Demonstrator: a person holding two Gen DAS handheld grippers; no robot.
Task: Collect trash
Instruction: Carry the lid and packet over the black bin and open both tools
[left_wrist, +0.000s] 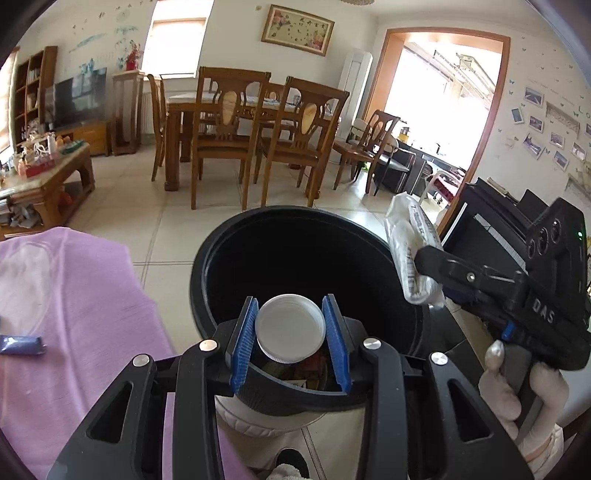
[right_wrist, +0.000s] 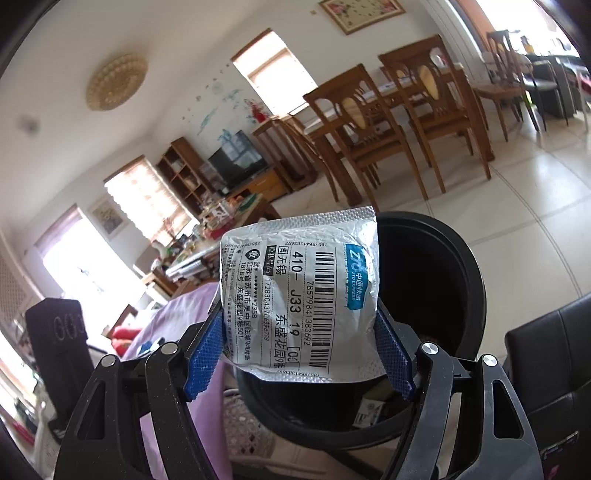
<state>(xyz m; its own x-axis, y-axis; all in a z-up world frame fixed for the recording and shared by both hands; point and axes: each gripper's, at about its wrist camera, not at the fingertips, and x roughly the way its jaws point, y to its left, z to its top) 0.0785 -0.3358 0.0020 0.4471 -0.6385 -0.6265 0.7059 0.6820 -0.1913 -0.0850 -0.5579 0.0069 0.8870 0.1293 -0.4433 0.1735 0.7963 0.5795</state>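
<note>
Left gripper (left_wrist: 290, 332): closed on a white screw cap (left_wrist: 290, 328), blue pads pressing its two sides, jaws set fairly narrow. Cap held over the near rim of a black round trash bin (left_wrist: 221, 258), open side of the bin facing up. Coloured wrappers visible inside the bin, under the cap.

Right gripper (right_wrist: 301, 347): jaws wide, clamped on a silver courier pouch (right_wrist: 299, 299) with a printed barcode label, blue pads pressing its left and right edges. Pouch upright, crumpled, held over the bin (right_wrist: 443, 266) opening; in the left wrist view, pouch (left_wrist: 410, 251) at the bin's right rim. Gloved hand (left_wrist: 517, 387) on the right gripper's handle.

Lilac cloth (left_wrist: 81, 314) to the left of the bin, carrying a small dark-blue wrapped item (left_wrist: 22, 344). Behind: tiled floor (left_wrist: 147, 221), wooden dining table (left_wrist: 221, 103) with chairs, low wooden coffee table (left_wrist: 55, 177) crowded with small items.
</note>
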